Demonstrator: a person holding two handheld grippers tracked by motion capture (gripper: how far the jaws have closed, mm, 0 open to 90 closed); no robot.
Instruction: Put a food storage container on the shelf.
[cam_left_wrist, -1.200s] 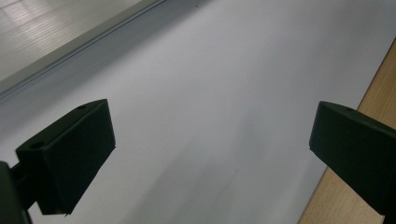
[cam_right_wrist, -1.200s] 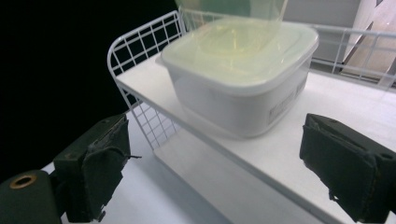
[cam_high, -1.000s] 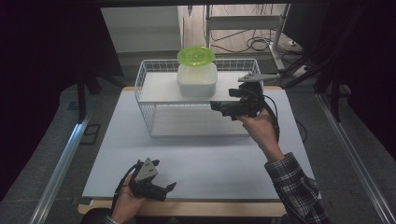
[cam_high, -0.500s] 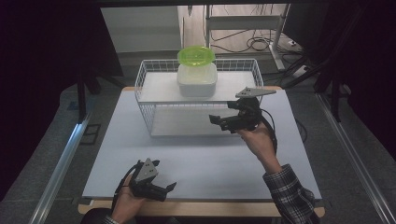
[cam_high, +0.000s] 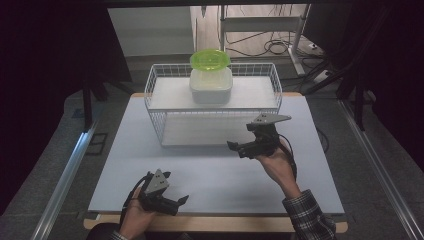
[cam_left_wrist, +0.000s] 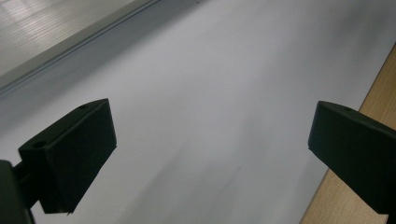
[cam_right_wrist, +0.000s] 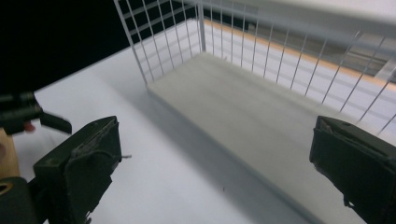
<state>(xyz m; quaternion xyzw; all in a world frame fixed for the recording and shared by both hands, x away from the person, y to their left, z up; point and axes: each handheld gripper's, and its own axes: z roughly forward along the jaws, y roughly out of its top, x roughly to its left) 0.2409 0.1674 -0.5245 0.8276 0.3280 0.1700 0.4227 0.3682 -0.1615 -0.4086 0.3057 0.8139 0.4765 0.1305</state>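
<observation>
A: From the high view, where does the work stand?

B: The white box (cam_high: 210, 85) with the green lid (cam_high: 210, 59) sits in the wire basket (cam_high: 155, 82), top centre of the frame. The right gripper (cam_high: 239, 147) hangs right of centre, just in front of the basket's near wall and apart from it. Its jaws have just been opening and stand wide, with nothing between them. I'd judge the placing step is over.

A: And the other hand?

B: The left gripper (cam_high: 175, 205) rests low at the lower left, near the table (cam_high: 220, 180) edge.

A: The left gripper view?

B: Its two black jaws are spread far apart over the bare white tabletop (cam_left_wrist: 224, 93), empty, with the wooden edge (cam_left_wrist: 373, 93) at the right.

A: The right gripper view?

B: Jaws wide at the bottom corners, nothing gripped. The basket (cam_right_wrist: 243, 42) fills the upper right, and the left gripper (cam_right_wrist: 28, 116) peeks in at the left edge.

A: Next move?

B: Likely drawing the right hand clear without snagging the wires.
</observation>
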